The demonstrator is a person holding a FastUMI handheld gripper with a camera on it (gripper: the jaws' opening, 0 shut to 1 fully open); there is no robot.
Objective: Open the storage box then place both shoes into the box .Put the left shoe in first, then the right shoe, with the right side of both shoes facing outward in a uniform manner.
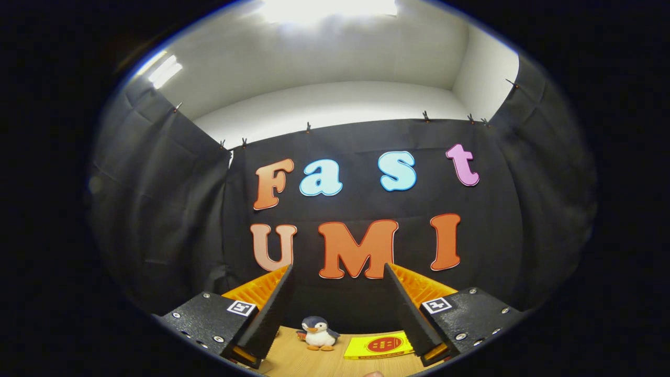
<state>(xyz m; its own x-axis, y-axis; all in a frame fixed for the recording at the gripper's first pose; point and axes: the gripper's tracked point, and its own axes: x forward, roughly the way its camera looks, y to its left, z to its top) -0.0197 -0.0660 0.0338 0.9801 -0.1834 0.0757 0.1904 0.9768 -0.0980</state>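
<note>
Fingers (272,309) of the gripper (337,301) sit closest, spread wide apart with nothing between them, pointed level at the booth wall (157,209). Using the penguin toy (318,333) as landmark and going left to right: the left finger rises just left of the penguin toy, the toy itself stands upright on the wooden table (298,361) in the gap between the 2 fingers, a flat yellow card (381,345) lies just right of the toy on the same table, and the right finger stands right of that card. Behind the penguin toy is only black cloth. Storage box and both shoes: location can't be told from this view, since the gripper looks straight ahead and high over the table. Judged step: step 1, opening the box, not yet started; this reads as a start pose. Next move likely calls for tilting the gripper down to find the box, then lining the wide-open fingers up on its lid or door. Risk: bumping the toy on the way down.
</note>
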